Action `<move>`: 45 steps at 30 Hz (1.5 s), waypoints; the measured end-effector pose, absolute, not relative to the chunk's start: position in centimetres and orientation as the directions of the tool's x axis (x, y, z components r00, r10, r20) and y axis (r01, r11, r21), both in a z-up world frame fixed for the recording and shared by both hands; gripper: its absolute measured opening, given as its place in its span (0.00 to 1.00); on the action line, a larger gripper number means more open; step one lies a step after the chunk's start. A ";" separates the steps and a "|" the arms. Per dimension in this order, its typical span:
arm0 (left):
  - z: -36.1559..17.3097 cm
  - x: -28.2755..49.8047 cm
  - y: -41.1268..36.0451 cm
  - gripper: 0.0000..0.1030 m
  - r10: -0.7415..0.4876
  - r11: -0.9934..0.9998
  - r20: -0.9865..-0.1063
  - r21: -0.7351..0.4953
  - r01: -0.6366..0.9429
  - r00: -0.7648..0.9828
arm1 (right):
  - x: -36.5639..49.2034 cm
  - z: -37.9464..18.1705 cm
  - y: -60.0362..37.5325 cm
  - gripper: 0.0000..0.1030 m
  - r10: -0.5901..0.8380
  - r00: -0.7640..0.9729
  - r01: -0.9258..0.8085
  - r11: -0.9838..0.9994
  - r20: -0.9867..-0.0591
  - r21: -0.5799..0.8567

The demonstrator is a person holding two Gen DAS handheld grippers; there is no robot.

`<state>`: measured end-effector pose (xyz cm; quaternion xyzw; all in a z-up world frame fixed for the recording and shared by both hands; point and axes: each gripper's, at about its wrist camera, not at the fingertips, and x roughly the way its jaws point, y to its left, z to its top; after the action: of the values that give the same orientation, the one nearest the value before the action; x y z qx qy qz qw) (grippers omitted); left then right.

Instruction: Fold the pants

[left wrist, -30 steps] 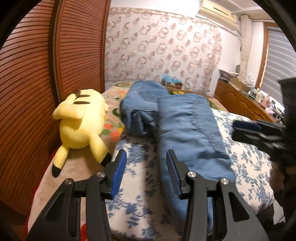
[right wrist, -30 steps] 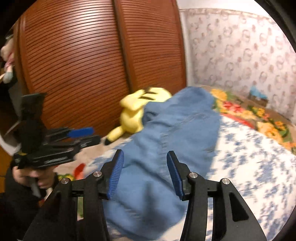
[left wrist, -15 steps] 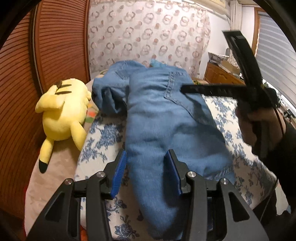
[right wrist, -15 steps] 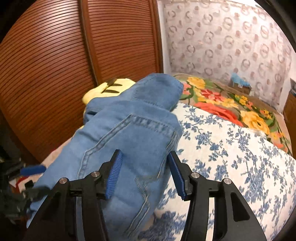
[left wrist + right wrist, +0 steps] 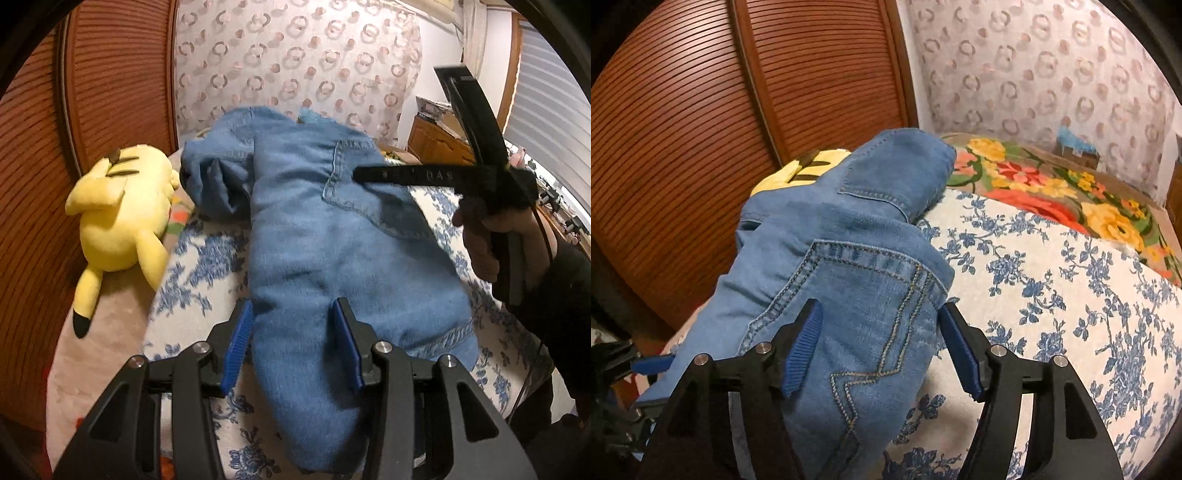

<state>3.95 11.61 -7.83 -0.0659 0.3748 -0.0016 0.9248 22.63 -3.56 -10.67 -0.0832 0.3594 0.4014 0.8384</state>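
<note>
Since half a second ago both claws have edged closer over the jeans (image 5: 325, 236). The left gripper (image 5: 293, 345) and right gripper (image 5: 881, 349) both gape, straddling denim lying on the floral quilt (image 5: 1052, 295). Only the left view shows the Pikachu plush (image 5: 122, 218) whole beside the jeans; louvred doors (image 5: 701, 110) stand beyond.

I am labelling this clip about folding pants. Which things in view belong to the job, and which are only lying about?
For the job:
blue jeans
left gripper, open
right gripper, open

Only lying about:
yellow plush toy
flowered blanket
small box by the wall
</note>
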 end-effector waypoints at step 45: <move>-6.6 13.0 13.6 0.42 -0.117 0.986 -0.685 -0.168 0.000 0.719 | 19.0 -9.4 -3.8 0.23 0.758 0.191 -0.847 0.449 -0.624 0.286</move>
<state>13.01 13.60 -6.63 -0.0781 0.3736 -0.0315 0.9238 19.05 -3.78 -9.38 -0.0613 0.3643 0.5215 0.7691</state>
